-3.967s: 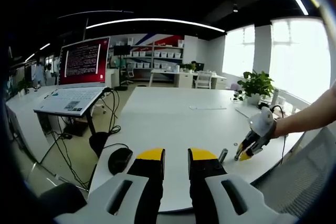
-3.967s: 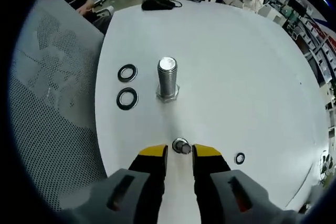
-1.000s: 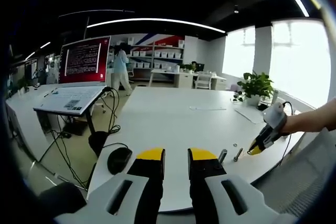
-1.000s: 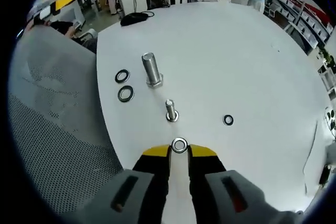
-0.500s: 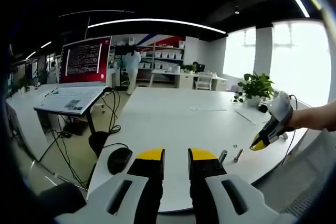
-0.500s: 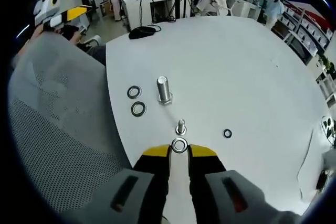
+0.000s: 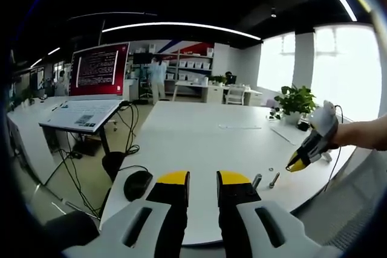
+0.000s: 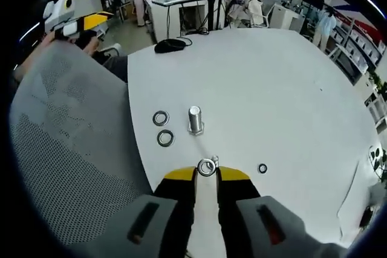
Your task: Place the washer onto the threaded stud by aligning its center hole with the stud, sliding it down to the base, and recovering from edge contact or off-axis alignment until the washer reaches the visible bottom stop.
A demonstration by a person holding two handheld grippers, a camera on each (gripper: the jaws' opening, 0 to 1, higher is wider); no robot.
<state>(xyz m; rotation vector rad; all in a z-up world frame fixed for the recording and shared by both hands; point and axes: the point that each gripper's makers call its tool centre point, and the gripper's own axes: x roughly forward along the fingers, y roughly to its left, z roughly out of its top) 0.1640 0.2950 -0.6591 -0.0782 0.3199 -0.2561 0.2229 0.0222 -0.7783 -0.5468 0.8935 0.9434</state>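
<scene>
My right gripper (image 8: 206, 172) is shut on a small silver washer (image 8: 207, 167), held on edge between its yellow tips. The top of a small threaded stud (image 8: 214, 160) peeks out just behind the washer; whether they touch I cannot tell. In the left gripper view, the right gripper (image 7: 295, 165) hangs above the small stud (image 7: 274, 179), held by a hand. My left gripper (image 7: 203, 179) stays back from the table's near edge, its jaws slightly apart and empty. It also appears far off as the left gripper (image 8: 91, 22).
A larger stud (image 8: 195, 119) stands upright beyond the small one, with two dark washers (image 8: 160, 118) (image 8: 165, 138) to its left and a tiny washer (image 8: 262, 168) to the right. A mesh chair back (image 8: 66, 149) borders the white table (image 8: 272, 89). A mouse (image 7: 138, 183) and laptop (image 7: 91, 98) sit farther off.
The right gripper has carried the washer toward the small stud, which now sits right behind it instead of well ahead. The left gripper has stayed still.
</scene>
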